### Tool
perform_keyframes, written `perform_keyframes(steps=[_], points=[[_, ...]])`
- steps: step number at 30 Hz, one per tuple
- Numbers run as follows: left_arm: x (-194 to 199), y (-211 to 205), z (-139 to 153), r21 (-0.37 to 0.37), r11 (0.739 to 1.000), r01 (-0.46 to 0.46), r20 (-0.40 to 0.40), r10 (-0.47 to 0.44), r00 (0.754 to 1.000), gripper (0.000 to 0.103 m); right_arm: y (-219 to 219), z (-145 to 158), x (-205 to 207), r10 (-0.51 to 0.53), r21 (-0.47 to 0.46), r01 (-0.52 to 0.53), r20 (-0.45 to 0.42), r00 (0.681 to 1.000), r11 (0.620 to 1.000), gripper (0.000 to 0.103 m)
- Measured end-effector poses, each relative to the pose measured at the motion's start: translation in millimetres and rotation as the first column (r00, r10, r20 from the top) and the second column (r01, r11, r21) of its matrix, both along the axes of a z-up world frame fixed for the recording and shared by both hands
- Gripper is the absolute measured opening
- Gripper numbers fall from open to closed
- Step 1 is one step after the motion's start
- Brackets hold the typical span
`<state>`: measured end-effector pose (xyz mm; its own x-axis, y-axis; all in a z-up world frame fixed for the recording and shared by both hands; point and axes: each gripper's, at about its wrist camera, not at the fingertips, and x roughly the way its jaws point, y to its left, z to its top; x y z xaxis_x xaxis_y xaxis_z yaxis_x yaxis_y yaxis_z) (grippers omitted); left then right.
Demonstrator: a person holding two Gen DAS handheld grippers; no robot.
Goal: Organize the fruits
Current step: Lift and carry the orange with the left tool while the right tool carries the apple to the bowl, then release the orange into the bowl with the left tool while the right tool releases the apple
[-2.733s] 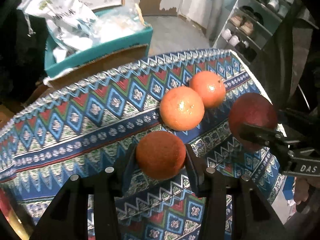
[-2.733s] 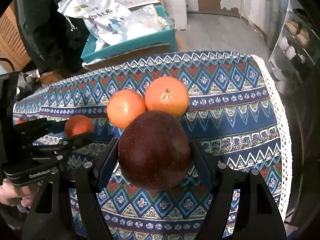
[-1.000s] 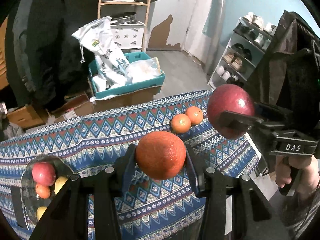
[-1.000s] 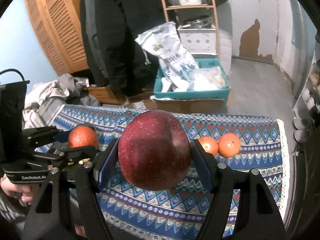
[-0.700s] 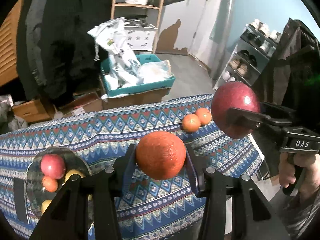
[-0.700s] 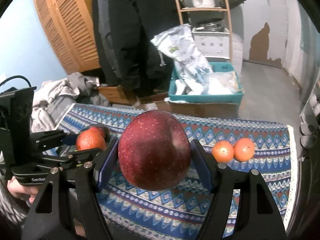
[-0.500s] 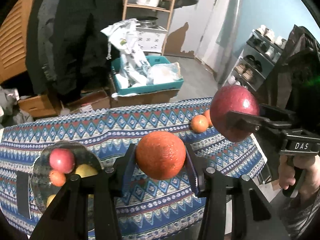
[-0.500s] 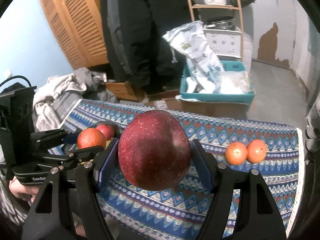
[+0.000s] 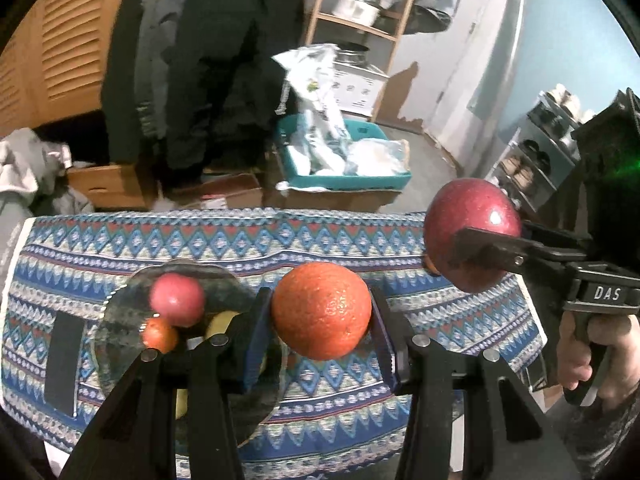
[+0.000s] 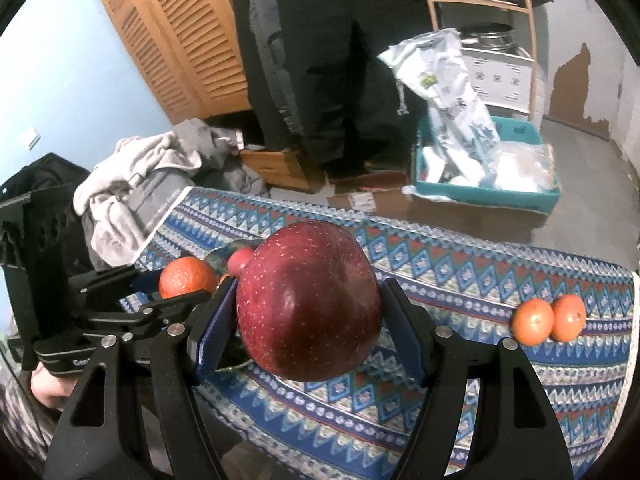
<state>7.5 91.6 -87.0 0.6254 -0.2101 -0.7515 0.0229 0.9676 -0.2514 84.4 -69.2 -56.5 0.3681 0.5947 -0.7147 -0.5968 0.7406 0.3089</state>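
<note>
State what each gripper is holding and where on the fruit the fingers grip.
The left gripper clamps an orange across its widest sides; the right gripper clamps a dark red apple the same way, by its flanks.

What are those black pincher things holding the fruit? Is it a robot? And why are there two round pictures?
It is not a robot. A person holds a claw tool in each hand, and each tool has a small camera looking along its two fingers. That gives two round pictures, one from each side.

The left claw is squeezing an orange. The right claw is squeezing a big red apple. Both fruits are up in the air above a table with a blue patterned cloth.

On the cloth sits a glass plate already holding a pink-red apple and other small fruit. Two little oranges wait side by side near the table's far end.
</note>
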Motion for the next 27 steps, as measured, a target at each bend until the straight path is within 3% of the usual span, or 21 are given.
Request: perform_keyframes(steps=[7, 16, 27], points=[[-4.0, 34.3, -5.8, -0.003, 0.998, -0.070, -0.013, 0.070, 0.997, 0.048, 36.3, -7.9, 2.3, 0.046, -0.002, -0.046, -0.025, 0.999, 0.999, 0.072], [-7.0, 79.8, -38.3, -0.010, 0.985, -0.175, -0.083, 0.173, 0.981, 0.048, 92.4, -32.5, 7.9, 0.107, -0.015, -0.109, -0.080, 0.991, 0.994, 0.072], [-11.9, 136.2, -76.3, -0.026, 0.948, -0.318, -0.169, 0.309, 0.936, 0.048, 159.9, -83.3, 13.2, 0.169, -0.054, -0.182, -0.180, 0.969, 0.982, 0.072]])
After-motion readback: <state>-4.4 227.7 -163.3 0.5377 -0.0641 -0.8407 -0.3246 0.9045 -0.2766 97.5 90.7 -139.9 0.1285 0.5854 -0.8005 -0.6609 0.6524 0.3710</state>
